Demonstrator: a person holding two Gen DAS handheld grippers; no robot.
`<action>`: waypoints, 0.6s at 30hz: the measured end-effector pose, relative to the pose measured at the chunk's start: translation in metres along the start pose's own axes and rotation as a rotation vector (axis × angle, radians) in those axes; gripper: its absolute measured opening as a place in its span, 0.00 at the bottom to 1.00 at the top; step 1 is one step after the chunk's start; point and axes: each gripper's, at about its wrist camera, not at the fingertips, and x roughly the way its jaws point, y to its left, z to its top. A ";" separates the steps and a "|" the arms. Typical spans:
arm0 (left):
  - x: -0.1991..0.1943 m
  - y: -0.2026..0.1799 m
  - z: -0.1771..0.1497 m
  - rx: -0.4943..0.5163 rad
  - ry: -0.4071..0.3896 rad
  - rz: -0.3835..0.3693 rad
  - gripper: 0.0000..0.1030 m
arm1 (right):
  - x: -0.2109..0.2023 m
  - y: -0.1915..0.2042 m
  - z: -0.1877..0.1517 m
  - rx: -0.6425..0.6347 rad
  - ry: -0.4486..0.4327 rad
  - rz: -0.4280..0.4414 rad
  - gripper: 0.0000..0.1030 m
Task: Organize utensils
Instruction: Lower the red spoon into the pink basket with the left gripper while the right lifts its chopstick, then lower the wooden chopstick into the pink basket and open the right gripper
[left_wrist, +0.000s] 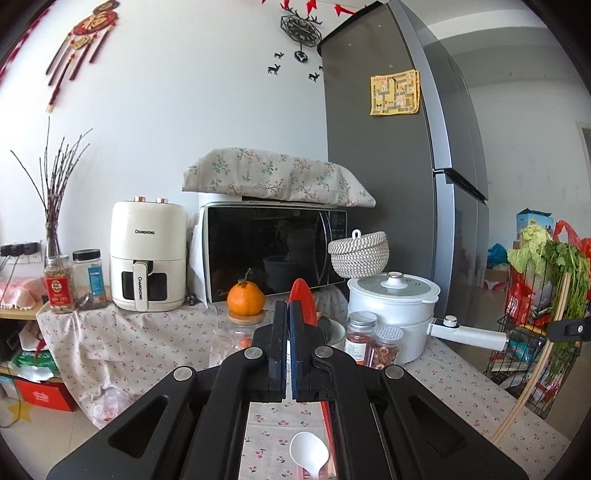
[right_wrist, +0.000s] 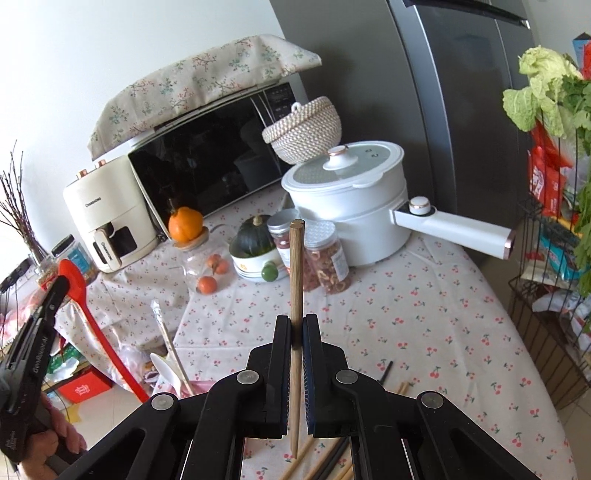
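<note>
Cherry-print cloth covers the surface (right_wrist: 424, 325), appliances ranged at twelve o'clock. Right tool (right_wrist: 296, 325) is clamped on a round wooden chopstick (right_wrist: 296, 273), held upright clear of the cloth. Left tool (left_wrist: 288, 314) grips a long red silicone spoon (right_wrist: 86, 306). More chopsticks (right_wrist: 325, 461) lie at six o'clock. Judged step: collecting utensils; next, carrying each to a common holder, none clearly visible.

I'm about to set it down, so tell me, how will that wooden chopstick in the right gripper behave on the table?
The wooden chopstick looks round and tapered, so it would probably roll in a curve on the tablecloth. It appears thin and stiff, likely very light. Pinched low in the right gripper, it may pivot if bumped.
</note>
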 end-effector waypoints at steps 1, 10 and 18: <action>0.003 -0.002 -0.004 0.011 0.000 0.005 0.00 | -0.001 0.003 0.000 -0.003 -0.004 0.005 0.04; 0.027 -0.013 -0.029 0.046 0.151 -0.065 0.03 | 0.000 0.022 -0.003 -0.036 -0.008 0.033 0.04; 0.022 0.005 -0.025 -0.061 0.343 -0.107 0.56 | -0.008 0.038 -0.002 -0.052 -0.032 0.071 0.04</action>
